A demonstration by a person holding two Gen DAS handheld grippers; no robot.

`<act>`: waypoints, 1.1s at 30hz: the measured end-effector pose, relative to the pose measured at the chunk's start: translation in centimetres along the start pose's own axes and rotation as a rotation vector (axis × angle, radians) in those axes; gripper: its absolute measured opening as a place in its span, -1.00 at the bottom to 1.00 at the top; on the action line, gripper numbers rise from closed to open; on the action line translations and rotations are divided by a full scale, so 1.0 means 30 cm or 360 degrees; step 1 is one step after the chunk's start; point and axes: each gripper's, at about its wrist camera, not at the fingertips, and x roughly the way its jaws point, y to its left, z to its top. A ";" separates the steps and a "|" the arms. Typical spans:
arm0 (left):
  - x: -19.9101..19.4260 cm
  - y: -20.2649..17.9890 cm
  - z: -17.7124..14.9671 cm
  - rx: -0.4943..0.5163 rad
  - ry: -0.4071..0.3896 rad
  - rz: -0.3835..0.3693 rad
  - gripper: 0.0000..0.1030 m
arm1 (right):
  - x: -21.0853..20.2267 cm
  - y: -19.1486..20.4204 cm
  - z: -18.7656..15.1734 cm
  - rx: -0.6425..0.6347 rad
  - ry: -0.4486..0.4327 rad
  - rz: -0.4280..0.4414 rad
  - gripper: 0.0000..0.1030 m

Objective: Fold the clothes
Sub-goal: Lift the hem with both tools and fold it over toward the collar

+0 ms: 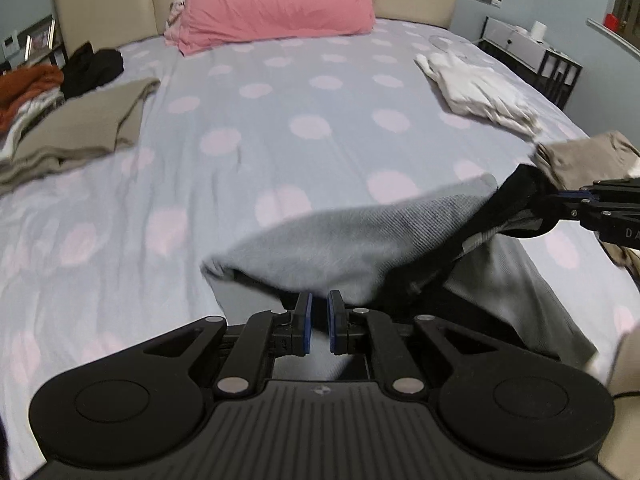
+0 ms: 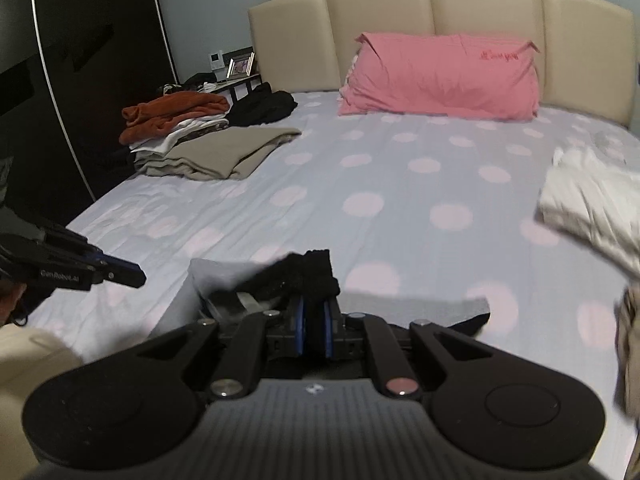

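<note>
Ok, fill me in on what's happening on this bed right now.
A person with a gripper in each hand is folding clothes. The right gripper is shut on the black trim of a grey garment, lifting that end off the spotted bedsheet. The left gripper sits at the garment's near edge, jaws slightly apart, gripping nothing visible. A folded pile lies at the far left and white clothing on the right.

"GenRobot.AI" in white on side of left hand-held gripper [image 2: 120, 274]. Letters "DA", cut off at frame edge, on right hand-held gripper [image 1: 560, 196]. Red cursive embroidery on pink pillow [image 1: 276, 4], not legible.
</note>
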 end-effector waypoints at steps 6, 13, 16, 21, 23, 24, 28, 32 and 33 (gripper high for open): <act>0.009 -0.083 -0.096 0.0097 0.0051 0.0022 -0.88 | -0.108 0.055 -0.138 0.0052 0.0048 0.0043 -0.79; 0.093 -0.209 -0.107 0.0286 0.0025 -0.0031 -0.66 | -0.066 0.045 -0.143 0.0003 0.0064 -0.0028 -0.79; 0.108 -0.286 -0.158 0.0378 -0.0067 0.0064 0.03 | -0.051 0.045 -0.133 -0.0028 0.0066 -0.0018 -0.79; 0.158 -0.368 -0.190 0.0532 -0.0188 0.0235 0.03 | -0.042 0.046 -0.128 -0.0060 0.0071 0.0006 -0.79; 0.176 -0.374 -0.193 0.0535 -0.0198 0.0279 0.02 | -0.044 0.041 -0.131 -0.0059 0.0074 0.0014 -0.79; 0.185 -0.372 -0.194 0.0531 -0.0188 0.0271 0.01 | -0.047 0.037 -0.133 -0.0056 0.0075 0.0020 -0.79; 0.232 -0.373 -0.200 0.0571 -0.0105 0.0210 -0.34 | -0.056 0.026 -0.140 -0.0040 0.0080 0.0043 -0.79; 0.279 -0.382 -0.210 0.0620 -0.0023 0.0181 -0.67 | -0.057 0.019 -0.144 -0.0028 0.0073 0.0056 -0.79; 0.285 -0.381 -0.214 0.0620 -0.0012 0.0180 -0.73 | -0.057 0.018 -0.145 -0.0021 0.0072 0.0062 -0.79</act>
